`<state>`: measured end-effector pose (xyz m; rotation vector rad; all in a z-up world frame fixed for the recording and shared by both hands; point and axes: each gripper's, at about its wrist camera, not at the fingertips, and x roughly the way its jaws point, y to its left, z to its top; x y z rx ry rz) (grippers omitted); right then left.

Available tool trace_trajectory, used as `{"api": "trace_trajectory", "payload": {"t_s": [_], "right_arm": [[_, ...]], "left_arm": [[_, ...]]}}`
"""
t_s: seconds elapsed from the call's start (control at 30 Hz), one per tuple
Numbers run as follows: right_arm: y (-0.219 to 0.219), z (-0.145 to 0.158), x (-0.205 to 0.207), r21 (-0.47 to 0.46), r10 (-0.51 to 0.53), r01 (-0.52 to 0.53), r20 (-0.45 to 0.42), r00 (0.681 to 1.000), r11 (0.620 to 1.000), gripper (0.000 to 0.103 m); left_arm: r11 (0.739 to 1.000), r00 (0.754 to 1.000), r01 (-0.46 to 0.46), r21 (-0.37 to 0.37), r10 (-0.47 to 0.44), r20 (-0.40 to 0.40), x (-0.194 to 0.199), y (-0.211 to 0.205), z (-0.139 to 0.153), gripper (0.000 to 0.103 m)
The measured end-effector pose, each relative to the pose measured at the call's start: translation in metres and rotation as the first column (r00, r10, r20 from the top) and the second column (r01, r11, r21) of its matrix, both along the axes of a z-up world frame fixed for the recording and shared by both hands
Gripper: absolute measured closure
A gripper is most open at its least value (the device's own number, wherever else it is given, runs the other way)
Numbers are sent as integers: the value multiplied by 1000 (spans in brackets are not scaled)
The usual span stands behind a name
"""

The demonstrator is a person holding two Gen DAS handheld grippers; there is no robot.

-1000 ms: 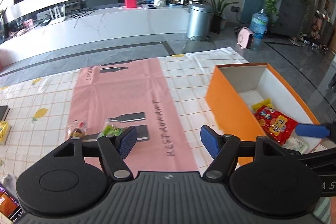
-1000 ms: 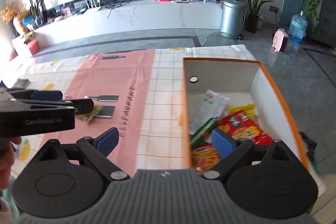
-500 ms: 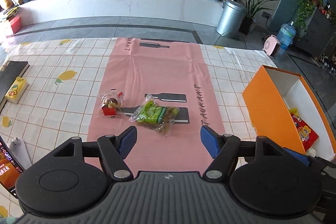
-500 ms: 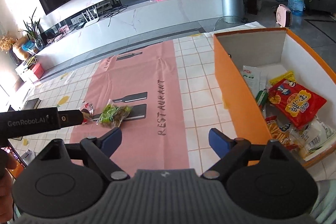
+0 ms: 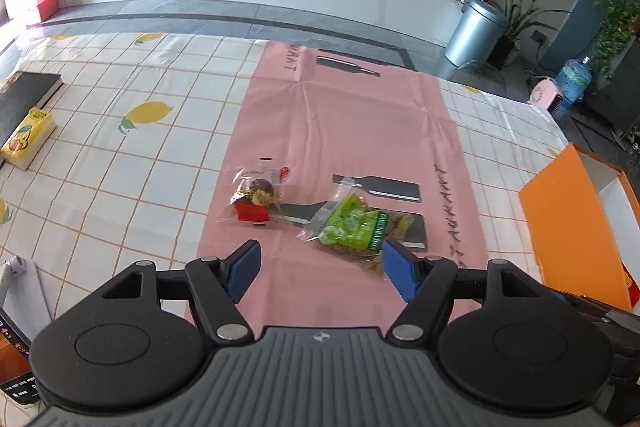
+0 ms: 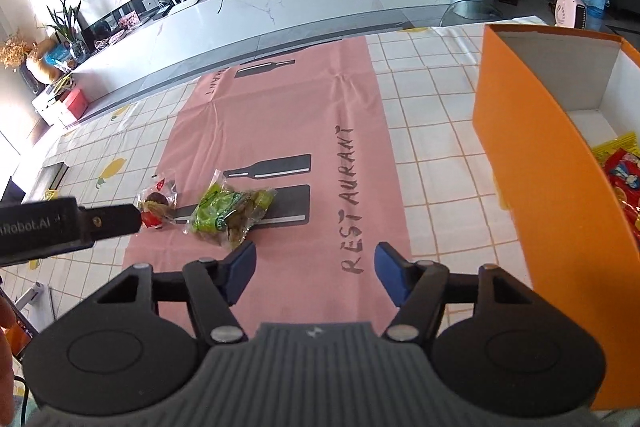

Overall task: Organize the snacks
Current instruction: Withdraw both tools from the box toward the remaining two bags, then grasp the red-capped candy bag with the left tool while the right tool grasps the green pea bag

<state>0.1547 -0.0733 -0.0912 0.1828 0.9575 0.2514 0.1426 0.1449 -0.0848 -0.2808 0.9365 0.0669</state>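
Closing in on the green snack bag [image 5: 354, 225] lying on the bench's pink runner [image 5: 340, 115], the left hand-held gripper [image 5: 320, 267] gapes empty; the right hand-held gripper [image 6: 314, 273], empty too, has just been narrowing beside the orange box [image 6: 540, 163], where sorted snacks sit.

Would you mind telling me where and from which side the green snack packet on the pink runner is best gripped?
Probably across the puffed middle of the green snack packet, coming from above. It lies flat on the pink runner, its long axis slanting, so its shorter width should fit between open jaws; its crinkly clear ends look too thin and slippery to hold.
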Motion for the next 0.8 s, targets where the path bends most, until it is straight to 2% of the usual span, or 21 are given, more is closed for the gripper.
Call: {"api": "trace_trajectory", "payload": {"t_s": [0.17, 0.3, 0.53, 0.7, 0.8], "right_arm": [[24, -10, 23, 26, 64, -64, 0, 998, 998, 42], [51, -14, 40, -30, 183, -182, 38, 982, 983, 40], [84, -25, 57, -132, 414, -399, 114, 903, 907, 37], [96, -36, 64, -157, 494, -478, 87, 865, 865, 37], [103, -42, 63, -190, 517, -496, 82, 852, 847, 33]], "left_arm": [[997, 997, -77, -4, 77, -9, 10, 26, -14, 22], [994, 995, -101, 32, 101, -20, 21, 40, -21, 22], [997, 999, -50, 64, 49, 4, 43, 45, -33, 22], [996, 1000, -21, 84, 19, 21, 52, 41, -42, 26], [997, 1000, -13, 81, 11, 17, 55, 40, -48, 29]]}}
